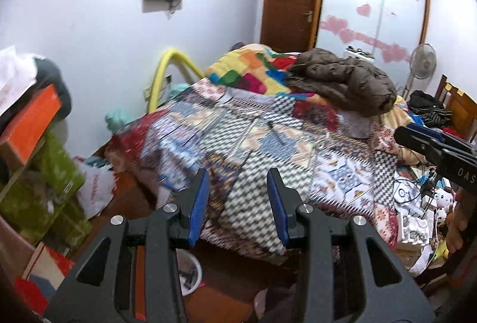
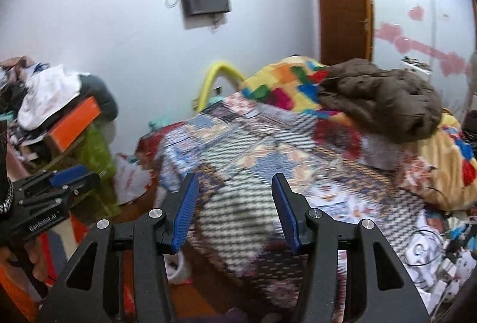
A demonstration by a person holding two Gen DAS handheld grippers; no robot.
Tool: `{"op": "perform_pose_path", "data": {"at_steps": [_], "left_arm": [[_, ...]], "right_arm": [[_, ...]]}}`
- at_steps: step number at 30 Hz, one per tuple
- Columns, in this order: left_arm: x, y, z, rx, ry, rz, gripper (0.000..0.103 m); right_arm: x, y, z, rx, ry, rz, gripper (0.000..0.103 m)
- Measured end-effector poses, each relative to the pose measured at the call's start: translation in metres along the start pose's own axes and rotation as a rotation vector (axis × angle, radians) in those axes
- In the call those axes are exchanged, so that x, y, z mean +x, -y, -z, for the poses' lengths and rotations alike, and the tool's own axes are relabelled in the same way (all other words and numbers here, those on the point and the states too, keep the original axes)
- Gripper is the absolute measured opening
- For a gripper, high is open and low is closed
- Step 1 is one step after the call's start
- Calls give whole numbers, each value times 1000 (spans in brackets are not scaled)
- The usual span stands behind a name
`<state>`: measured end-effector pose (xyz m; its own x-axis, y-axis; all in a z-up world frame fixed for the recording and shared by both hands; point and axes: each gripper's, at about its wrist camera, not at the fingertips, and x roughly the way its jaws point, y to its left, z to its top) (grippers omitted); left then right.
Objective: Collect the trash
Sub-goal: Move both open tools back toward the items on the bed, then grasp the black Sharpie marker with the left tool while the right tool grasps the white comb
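Note:
My left gripper is open and empty, held above the near corner of a bed with a patterned patchwork blanket. My right gripper is open and empty too, over the same blanket. Each gripper shows in the other's view: the right one at the right edge, the left one at the left edge. A white plastic bag lies on the floor left of the bed, also in the right wrist view. Loose papers and packaging lie at the bed's right side.
A brown jacket and a colourful quilt lie on the far end of the bed. Stacked boxes and clothes stand at the left. A white bowl-like bin sits on the wooden floor below. A fan and wardrobe stand behind.

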<state>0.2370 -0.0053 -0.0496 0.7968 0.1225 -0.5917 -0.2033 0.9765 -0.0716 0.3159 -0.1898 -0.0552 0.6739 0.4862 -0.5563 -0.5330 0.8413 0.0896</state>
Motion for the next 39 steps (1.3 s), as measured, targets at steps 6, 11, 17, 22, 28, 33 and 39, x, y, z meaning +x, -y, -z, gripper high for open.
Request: {"op": "perform_pose_path", "data": {"at_steps": [6, 11, 17, 22, 28, 33, 39], "left_arm": [[39, 44, -27, 21, -1, 55, 39], [83, 73, -43, 47, -28, 90, 39], [147, 95, -56, 56, -85, 109, 39], [209, 103, -62, 56, -137, 99, 39], [288, 105, -51, 19, -216, 108, 39], [346, 107, -35, 6, -274, 97, 39], [399, 102, -33, -11, -297, 77, 39]], "right_arm": [[-1, 57, -8, 26, 6, 106, 47], [11, 106, -11, 63, -18, 181, 47], [39, 155, -9, 116, -65, 233, 47], [87, 192, -7, 157, -140, 238, 47], [159, 230, 3, 218, -244, 229, 47], [214, 257, 14, 265, -313, 218, 47], [268, 279, 23, 327, -365, 184, 45]]}}
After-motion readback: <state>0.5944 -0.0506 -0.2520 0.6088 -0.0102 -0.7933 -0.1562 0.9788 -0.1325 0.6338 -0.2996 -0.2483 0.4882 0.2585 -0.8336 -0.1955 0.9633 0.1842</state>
